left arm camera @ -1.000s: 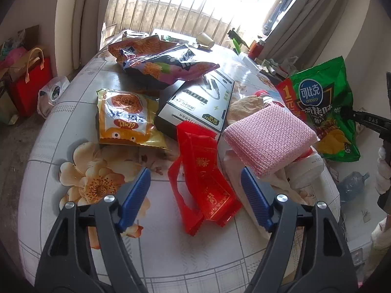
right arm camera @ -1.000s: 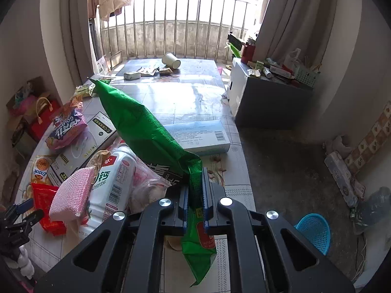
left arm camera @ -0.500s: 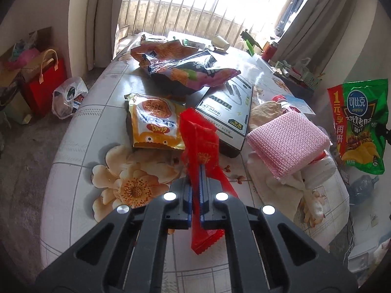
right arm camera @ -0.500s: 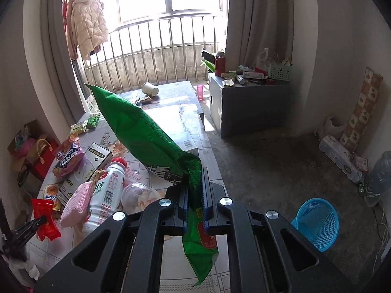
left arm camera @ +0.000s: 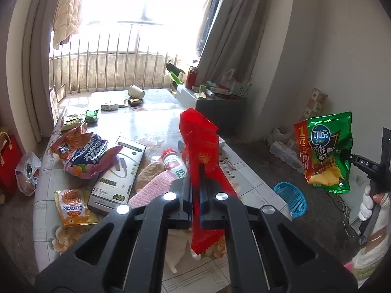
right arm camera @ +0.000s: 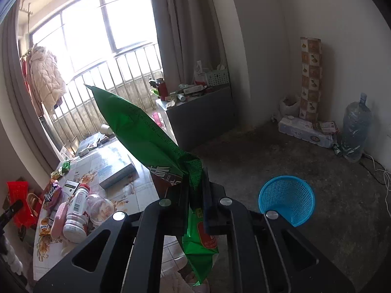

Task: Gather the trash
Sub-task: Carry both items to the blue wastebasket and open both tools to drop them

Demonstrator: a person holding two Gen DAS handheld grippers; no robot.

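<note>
The left gripper [left arm camera: 195,202] is clamped on a red wrapper [left arm camera: 202,156] above the table [left arm camera: 156,124]; the right gripper [right arm camera: 195,195] pinches a green chip bag [right arm camera: 146,131], seemingly off the table's edge.

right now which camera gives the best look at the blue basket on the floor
The right wrist view: the blue basket sits close, its open mouth and mesh wall clear beside the right claw. In the left wrist view the basket is smaller, farther off, and partly cut by the table edge.

Each of the 2 wrist views looks forward and downward past its own gripper; both share the cluttered table [left arm camera: 151,127] and blue basket [right arm camera: 286,199].
</note>
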